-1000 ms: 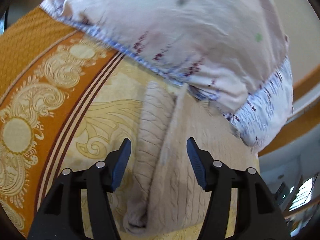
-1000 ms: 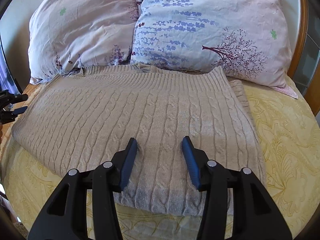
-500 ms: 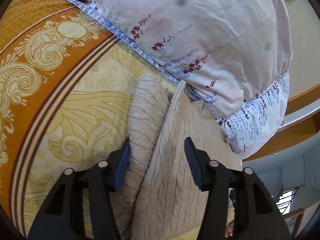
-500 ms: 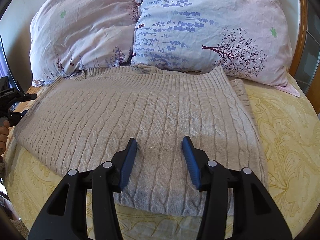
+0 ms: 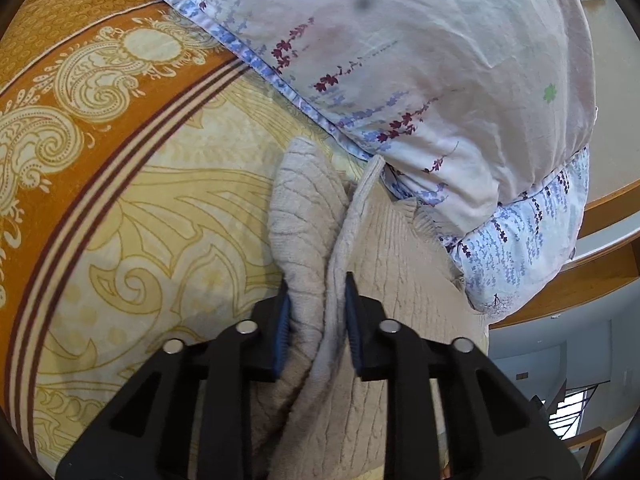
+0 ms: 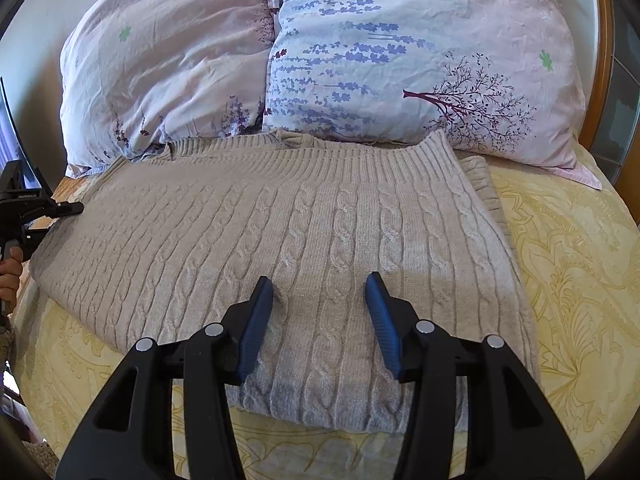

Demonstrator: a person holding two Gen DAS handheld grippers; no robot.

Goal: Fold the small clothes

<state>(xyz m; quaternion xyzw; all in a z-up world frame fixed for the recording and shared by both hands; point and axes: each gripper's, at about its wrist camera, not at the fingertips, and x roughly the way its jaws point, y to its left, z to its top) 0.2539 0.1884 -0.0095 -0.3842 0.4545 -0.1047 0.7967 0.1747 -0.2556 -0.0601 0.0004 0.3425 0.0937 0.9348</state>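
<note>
A beige cable-knit sweater [image 6: 304,224] lies flat on the bed, its ribbed edge against the pillows. My left gripper [image 5: 316,308] is shut on the sweater's left edge [image 5: 308,232], pinching the folded layers between its blue pads. It also shows at the far left of the right wrist view [image 6: 60,210], at the sweater's side. My right gripper [image 6: 320,312] is open and empty, hovering just above the sweater's near edge.
Two floral pillows [image 6: 400,52] lie along the far side of the sweater. The yellow patterned bedspread [image 6: 572,272] has an orange border [image 5: 80,92] at the left. A wooden headboard [image 6: 604,60] stands at the right.
My left gripper moved forward and closed on the sweater's edge. My right gripper stayed open above the near edge.
</note>
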